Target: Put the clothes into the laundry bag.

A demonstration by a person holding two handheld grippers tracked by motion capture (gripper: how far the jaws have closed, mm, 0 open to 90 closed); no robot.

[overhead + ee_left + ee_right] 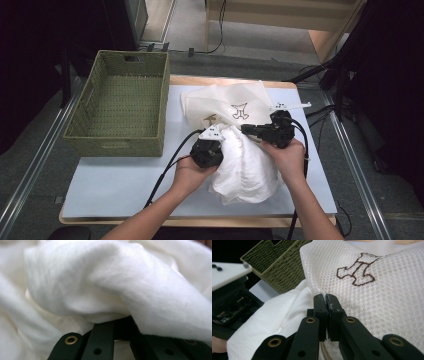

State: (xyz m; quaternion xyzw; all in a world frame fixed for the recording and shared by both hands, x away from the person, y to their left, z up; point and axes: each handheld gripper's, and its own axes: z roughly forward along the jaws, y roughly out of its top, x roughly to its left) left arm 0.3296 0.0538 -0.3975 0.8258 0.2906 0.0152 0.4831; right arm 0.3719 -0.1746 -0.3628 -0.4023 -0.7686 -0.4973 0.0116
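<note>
High view is showing the tabletop (110, 185) carrying, from big to small, a woven green basket (120, 107) sitting well to the left of both sets of fingers with nothing lying in it, a white mesh laundry bag (225, 102) spreading just beyond the fingers, and a bunched white garment (247, 165) lying between the two hands. The right gripper (326, 298) is pinching the mesh bag's edge, its fingers (320, 312) pressing together with the netting caught between them. The left gripper (207, 150) is burying itself in the garment; in the left gripper view a thick fold is draping over the fingers (101, 340), which are sitting narrow and appear to be clamping cloth. The work looks like stuffing the garment into the bag. The thin mesh could be slipping out of the right pinch if the left hand is pushing too hard, closing the mouth. The bulky garment could also be bunching at the opening and spilling onto the tabletop.
</note>
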